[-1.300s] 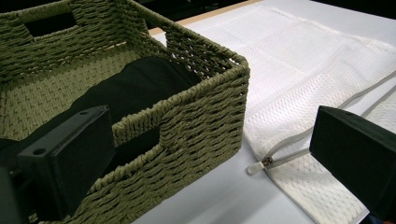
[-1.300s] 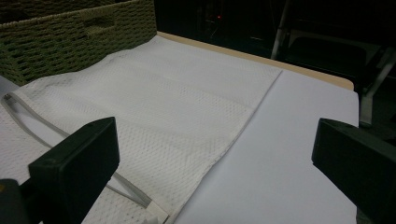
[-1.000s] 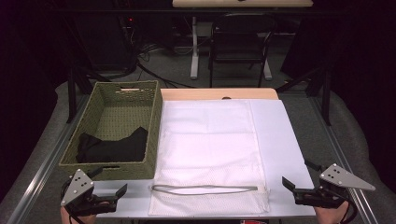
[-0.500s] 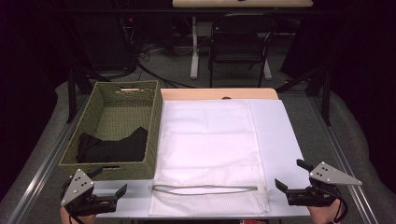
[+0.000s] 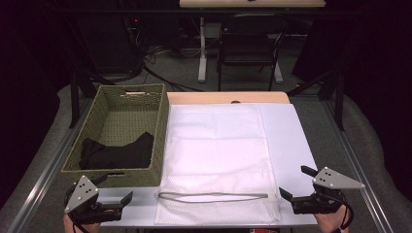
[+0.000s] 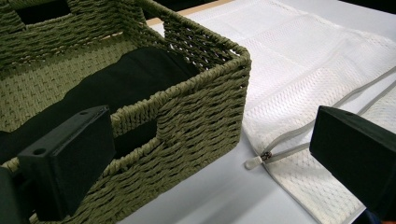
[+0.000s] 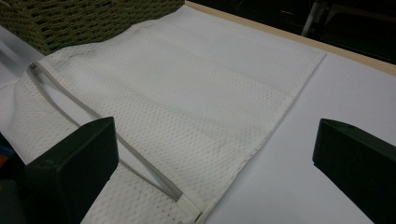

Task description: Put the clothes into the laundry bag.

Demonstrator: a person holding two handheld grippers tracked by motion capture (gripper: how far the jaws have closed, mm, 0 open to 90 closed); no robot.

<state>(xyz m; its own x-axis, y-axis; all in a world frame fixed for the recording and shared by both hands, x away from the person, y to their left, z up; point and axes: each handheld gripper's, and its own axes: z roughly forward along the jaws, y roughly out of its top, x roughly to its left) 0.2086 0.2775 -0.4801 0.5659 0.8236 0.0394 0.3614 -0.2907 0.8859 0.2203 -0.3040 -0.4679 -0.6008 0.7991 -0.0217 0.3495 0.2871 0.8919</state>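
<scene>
Two grippers [image 5: 114,203] [image 5: 290,188], jaws apart, are held beside a white mesh bag [image 5: 216,160] and woven basket [image 5: 124,138].

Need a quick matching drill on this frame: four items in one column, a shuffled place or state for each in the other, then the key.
Items
1. olive-green woven wicker basket
2. black folded cloth
3. white mesh zip-up laundry bag
4. grey zipper

Place or state
A. lies inside the basket
B. spread flat on the middle of the table
C. stands at the table's left side
D. runs across the bag's near end, partly open

Pairs: 1-C, 2-A, 3-B, 4-D
</scene>
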